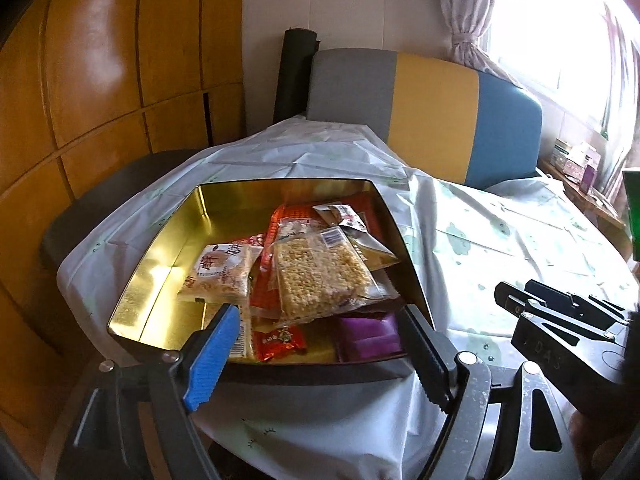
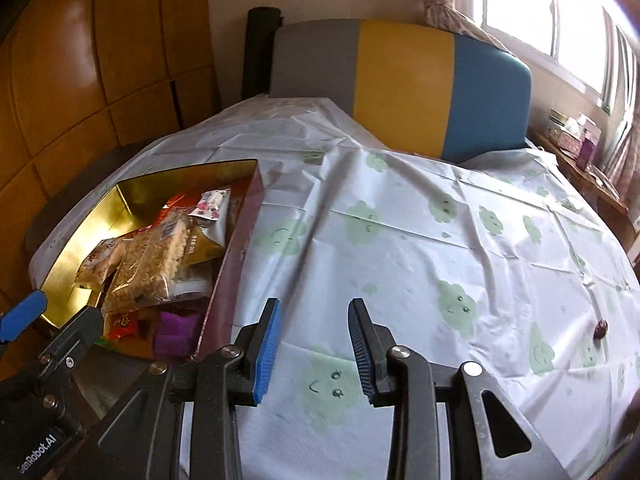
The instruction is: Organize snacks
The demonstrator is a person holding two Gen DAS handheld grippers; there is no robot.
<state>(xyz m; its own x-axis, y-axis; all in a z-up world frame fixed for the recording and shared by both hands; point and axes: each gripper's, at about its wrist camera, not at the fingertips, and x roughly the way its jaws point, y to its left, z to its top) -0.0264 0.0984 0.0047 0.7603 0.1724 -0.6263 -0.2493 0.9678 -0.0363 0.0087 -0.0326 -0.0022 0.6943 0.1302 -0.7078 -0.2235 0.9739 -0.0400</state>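
A gold-lined tin box (image 1: pixel 160 256) sits at the table's left end and holds several snack packets. On top lies a clear rice-cracker packet (image 1: pixel 320 276), with a white biscuit packet (image 1: pixel 222 274), a red candy (image 1: pixel 280 342) and a purple packet (image 1: pixel 370 334) around it. My left gripper (image 1: pixel 316 320) is open and empty over the box's near edge. My right gripper (image 2: pixel 314 312) is open and empty above the bare tablecloth, right of the box (image 2: pixel 236 256). A small dark wrapped candy (image 2: pixel 601 329) lies alone on the cloth at the right.
The table wears a white cloth with green cloud faces (image 2: pixel 400 240). A grey, yellow and blue chair back (image 2: pixel 404 84) stands behind it. Wooden cabinets (image 1: pixel 100 80) are at the left. A window sill with small boxes (image 2: pixel 576 136) is at the right.
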